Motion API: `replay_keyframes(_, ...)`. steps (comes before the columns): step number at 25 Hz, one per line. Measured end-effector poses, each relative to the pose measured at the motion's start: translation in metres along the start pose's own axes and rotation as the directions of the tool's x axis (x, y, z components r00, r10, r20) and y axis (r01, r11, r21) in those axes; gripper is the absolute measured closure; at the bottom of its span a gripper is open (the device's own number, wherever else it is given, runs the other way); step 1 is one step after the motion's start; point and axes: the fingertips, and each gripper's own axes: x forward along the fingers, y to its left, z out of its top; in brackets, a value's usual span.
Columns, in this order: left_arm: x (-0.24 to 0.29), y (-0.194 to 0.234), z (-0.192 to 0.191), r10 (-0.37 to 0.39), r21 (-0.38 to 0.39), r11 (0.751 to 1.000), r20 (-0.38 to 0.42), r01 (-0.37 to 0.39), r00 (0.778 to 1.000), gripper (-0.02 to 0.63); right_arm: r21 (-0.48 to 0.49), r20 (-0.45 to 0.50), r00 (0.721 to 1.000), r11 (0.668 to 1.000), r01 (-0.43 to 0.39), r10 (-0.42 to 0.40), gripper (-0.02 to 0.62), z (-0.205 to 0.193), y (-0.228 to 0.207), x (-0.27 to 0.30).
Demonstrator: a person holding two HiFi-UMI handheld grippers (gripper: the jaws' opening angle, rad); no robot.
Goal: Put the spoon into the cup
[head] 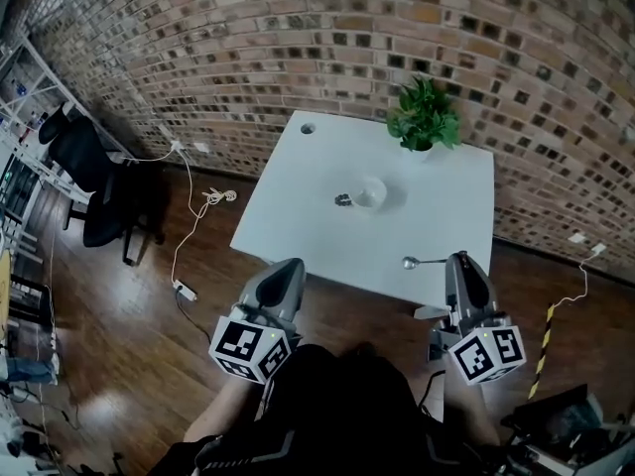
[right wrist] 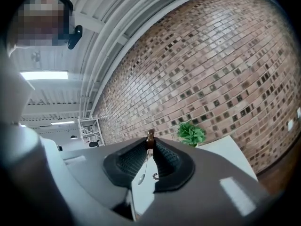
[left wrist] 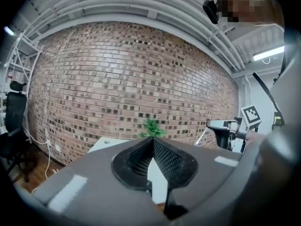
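A white cup [head: 370, 193] stands near the middle of the white table [head: 446, 216], with a small dark thing [head: 343, 200] touching its left side. My right gripper [head: 457, 258] [right wrist: 150, 142] hovers at the table's near edge, shut on the metal spoon [head: 421, 262] [right wrist: 142, 171]. The spoon sticks out to the left, its bowl over the table edge, well short of the cup. My left gripper [head: 291, 266] [left wrist: 153, 140] is off the table's near left corner, its pads meeting at the tip with nothing between them.
A potted green plant [head: 424, 117] stands at the table's far edge, against the brick wall. The table has a cable hole [head: 307, 127] at its far left corner. A black office chair [head: 94, 181] and white cables [head: 193, 236] occupy the wooden floor to the left.
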Motion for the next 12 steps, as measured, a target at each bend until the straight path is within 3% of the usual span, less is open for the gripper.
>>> replay_keyframes(6,0.034,0.045,0.000,-0.049,-0.026,0.998,-0.019,0.048,0.999,0.612,-0.016,-0.001,0.999,0.999,0.047,-0.047,0.548,-0.008,0.001,0.049)
replay_keyframes(12,0.072,0.096,0.011,-0.177,-0.012,0.984,-0.019,0.177,0.984,0.612,-0.018,0.031,0.982,0.982,0.188,-0.187,0.548,-0.018,0.005,0.088)
